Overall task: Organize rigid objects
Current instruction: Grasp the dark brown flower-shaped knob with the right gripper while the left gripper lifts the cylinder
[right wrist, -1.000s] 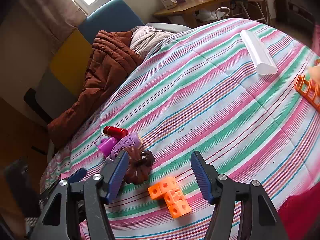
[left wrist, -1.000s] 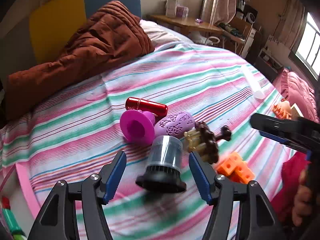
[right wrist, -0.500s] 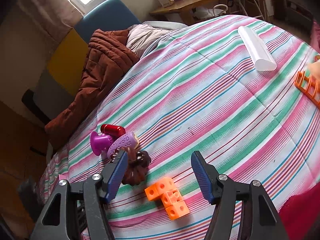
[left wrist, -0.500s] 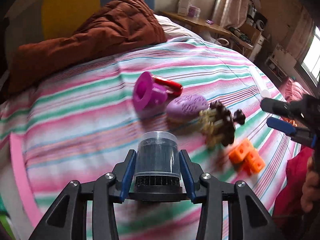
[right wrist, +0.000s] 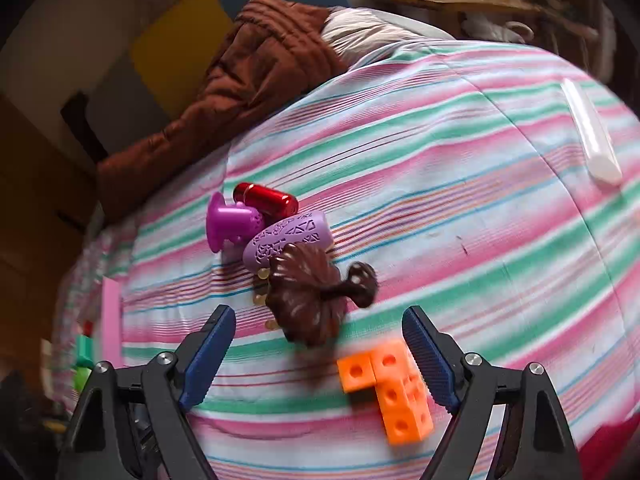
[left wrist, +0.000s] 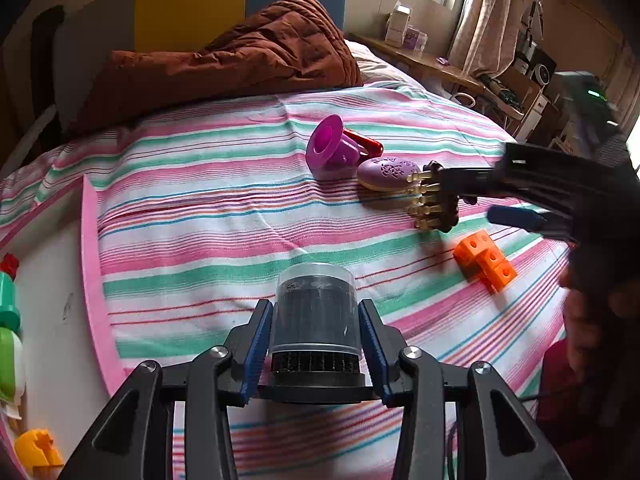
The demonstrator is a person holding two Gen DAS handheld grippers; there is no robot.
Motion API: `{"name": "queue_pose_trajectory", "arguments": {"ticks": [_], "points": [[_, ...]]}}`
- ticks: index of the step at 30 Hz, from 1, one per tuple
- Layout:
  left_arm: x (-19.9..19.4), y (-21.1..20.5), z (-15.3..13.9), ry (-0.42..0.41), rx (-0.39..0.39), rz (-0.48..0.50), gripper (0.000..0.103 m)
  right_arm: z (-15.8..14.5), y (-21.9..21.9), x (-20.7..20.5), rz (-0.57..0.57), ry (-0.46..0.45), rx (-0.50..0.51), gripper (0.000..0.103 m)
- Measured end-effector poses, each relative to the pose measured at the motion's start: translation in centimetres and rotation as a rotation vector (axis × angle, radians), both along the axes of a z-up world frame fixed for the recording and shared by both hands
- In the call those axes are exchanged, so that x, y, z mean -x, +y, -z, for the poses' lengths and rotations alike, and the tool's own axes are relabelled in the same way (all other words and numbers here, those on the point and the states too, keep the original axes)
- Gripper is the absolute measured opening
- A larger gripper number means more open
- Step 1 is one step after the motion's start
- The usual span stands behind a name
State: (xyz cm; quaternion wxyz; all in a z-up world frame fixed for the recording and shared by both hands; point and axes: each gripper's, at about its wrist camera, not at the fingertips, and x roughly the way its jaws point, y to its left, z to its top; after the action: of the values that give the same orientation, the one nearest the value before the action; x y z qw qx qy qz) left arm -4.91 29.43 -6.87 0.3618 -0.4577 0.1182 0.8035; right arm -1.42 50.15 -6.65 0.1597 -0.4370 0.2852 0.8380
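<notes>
The clear-capped black cylinder [left wrist: 314,316] sits clamped between the left tongs [left wrist: 314,354].

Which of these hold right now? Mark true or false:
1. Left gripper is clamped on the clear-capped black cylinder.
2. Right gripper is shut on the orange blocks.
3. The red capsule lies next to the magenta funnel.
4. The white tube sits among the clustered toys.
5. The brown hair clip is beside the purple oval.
1. True. The left gripper is shut on the cylinder, pads on both sides.
2. False. The right gripper, jaws just widened, is open; the orange blocks lie untouched on the bedspread.
3. True. The red capsule touches the magenta funnel.
4. False. The white tube lies alone, far from them.
5. True. The hair clip lies against the purple oval.
</notes>
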Motion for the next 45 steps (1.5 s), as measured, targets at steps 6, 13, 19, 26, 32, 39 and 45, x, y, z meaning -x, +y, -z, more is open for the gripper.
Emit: {"name": "queue_pose_trajectory", "arguments": {"ticks": [6, 13, 19, 26, 32, 39, 45], "points": [[-0.6, -0.9, -0.8, 0.044, -0.002, -0.024, 0.044, 1.4, 0.0, 2.7, -0.035, -0.036, -0.046, 0.085], [-1.6, -2.4, -2.7, 0.119, -0.001, -0.075, 0.044, 1.4, -1.1, 3.4, -0.101, -0.047, -0.112, 0.073], [-2.0, -4.1, -4.3, 0.148, -0.005, -0.114, 0.044, 1.0, -2.3, 3.9, -0.180, -0.012, -0.071, 0.073], [-2.3, -6.5, -6.4, 0.191, -0.013, -0.170, 0.044, 1.7, -4.4, 4.2, -0.270, -0.020, -0.032, 0.073], [-2.5, -8.9, -7.0, 0.203, -0.003, -0.222, 0.044, 1.9, -4.9, 4.4, -0.277, -0.015, -0.036, 0.073], [-3.1, -11.3, -7.3, 0.213, 0.005, -0.260, 0.044, 1.8, -5.1, 4.5, -0.278, -0.016, -0.054, 0.073], [-3.4, -13.6, -7.0, 0.203, 0.009, -0.287, 0.044, 1.8, -5.1, 4.4, -0.277, -0.014, -0.063, 0.073]]}}
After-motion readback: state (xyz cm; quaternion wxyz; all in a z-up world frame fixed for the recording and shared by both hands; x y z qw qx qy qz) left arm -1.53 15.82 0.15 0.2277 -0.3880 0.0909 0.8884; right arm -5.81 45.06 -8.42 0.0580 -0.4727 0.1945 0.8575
